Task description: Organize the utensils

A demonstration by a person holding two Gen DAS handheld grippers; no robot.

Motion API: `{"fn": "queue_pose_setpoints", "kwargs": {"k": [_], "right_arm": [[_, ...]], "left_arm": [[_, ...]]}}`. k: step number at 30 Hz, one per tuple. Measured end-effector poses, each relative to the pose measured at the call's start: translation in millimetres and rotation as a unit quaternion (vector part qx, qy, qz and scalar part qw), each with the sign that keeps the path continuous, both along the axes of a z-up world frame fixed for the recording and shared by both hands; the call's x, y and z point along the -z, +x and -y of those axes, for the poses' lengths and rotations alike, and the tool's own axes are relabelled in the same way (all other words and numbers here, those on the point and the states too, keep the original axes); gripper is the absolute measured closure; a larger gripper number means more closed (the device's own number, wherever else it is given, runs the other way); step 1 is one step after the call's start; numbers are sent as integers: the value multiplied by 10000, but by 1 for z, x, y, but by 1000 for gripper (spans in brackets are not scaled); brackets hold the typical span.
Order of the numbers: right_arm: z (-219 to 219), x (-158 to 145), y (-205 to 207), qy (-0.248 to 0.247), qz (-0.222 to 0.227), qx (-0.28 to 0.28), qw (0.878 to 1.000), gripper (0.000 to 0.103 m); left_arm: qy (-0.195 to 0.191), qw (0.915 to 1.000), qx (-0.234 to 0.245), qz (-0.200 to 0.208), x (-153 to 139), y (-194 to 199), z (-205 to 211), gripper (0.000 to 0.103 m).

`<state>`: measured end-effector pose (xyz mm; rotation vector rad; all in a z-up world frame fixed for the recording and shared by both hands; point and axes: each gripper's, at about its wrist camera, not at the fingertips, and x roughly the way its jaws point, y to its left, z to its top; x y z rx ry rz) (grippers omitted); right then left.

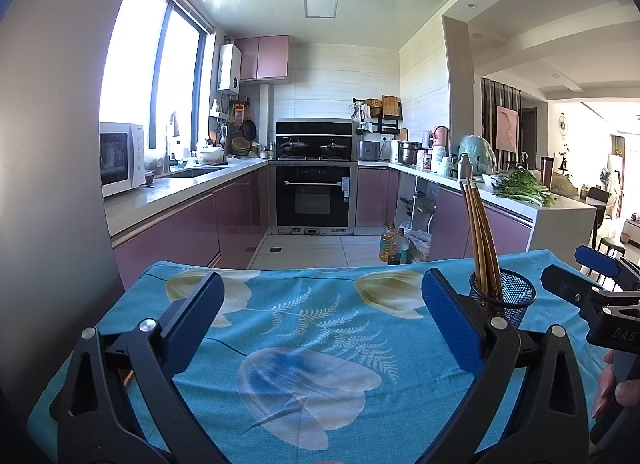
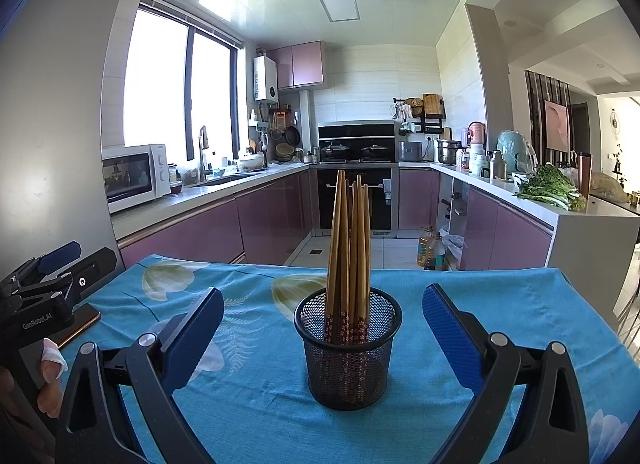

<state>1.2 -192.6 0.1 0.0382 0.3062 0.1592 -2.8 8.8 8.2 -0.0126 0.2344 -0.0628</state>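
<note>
A black mesh cup (image 2: pixel 347 348) stands upright on the blue flowered tablecloth (image 2: pixel 260 384) and holds several wooden chopsticks (image 2: pixel 350 248), tips up. My right gripper (image 2: pixel 323 320) is open and empty, its blue pads on either side of the cup without touching it. My left gripper (image 1: pixel 322 304) is open and empty over bare cloth (image 1: pixel 304 344). In the left wrist view the cup (image 1: pixel 503 298) with its chopsticks (image 1: pixel 480 236) stands just beyond the right finger. Each gripper shows at the edge of the other's view, the right gripper (image 1: pixel 592 284) and the left gripper (image 2: pixel 52 272).
A phone (image 2: pixel 78 324) lies on the cloth at the left edge, under the left gripper. The table's far edge drops to the kitchen floor, where oil bottles (image 2: pixel 430 250) stand. Counters (image 2: pixel 192 200) run along both sides beyond.
</note>
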Motion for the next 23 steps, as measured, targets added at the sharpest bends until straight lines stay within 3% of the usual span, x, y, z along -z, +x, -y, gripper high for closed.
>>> {"fn": "queue_pose_setpoints", "kwargs": {"k": [15, 20, 23], "right_arm": [[4, 3, -1, -2, -61, -40, 10000, 7], [31, 12, 10, 53, -327, 153, 9993, 7], [69, 31, 34, -2, -981, 606, 9933, 7]], "left_arm": [[53, 10000, -24, -79, 3, 6, 1, 6], [5, 9972, -132, -742, 15, 29, -12, 6], [-22, 9911, -151, -1321, 30, 51, -29, 6]]}}
